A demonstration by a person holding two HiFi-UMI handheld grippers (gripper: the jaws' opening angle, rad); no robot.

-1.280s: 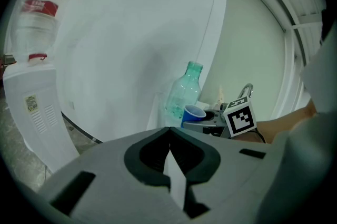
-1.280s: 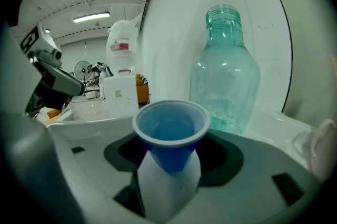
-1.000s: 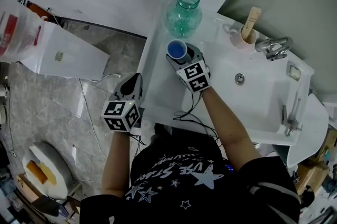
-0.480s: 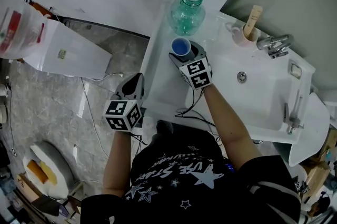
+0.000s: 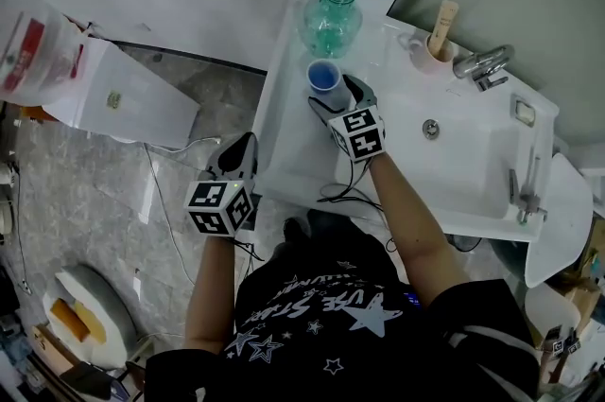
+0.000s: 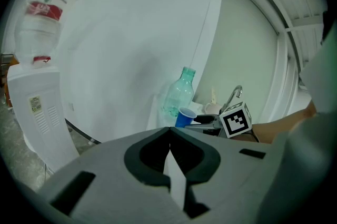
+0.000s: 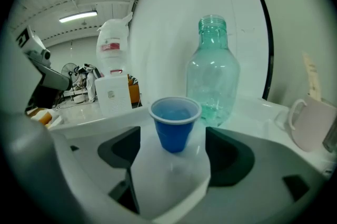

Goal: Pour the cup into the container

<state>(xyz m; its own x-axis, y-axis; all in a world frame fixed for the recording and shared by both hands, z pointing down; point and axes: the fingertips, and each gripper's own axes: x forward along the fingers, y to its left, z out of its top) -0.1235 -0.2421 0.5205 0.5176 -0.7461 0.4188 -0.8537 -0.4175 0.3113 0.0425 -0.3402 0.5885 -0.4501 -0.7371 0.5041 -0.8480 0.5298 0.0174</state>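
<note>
As it stands, the tapered blue cup (image 7: 175,124) (smooth-walled) neighbours a bulbous bottle (image 7: 212,78).

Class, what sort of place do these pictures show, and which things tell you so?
Likely a washroom or utility corner: a white sink with a tap, a mug beside it, and a water dispenser standing on the tiled floor.

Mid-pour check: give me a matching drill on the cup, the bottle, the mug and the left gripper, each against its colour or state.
1. cup
2. bottle
3. mug
4. left gripper

A. jaws together, nothing between them
B. pale, holds a wooden stick
C. clear green, uncapped
D. blue, upright on the counter

Pairs: 1-D, 2-C, 3-B, 4-A.
</note>
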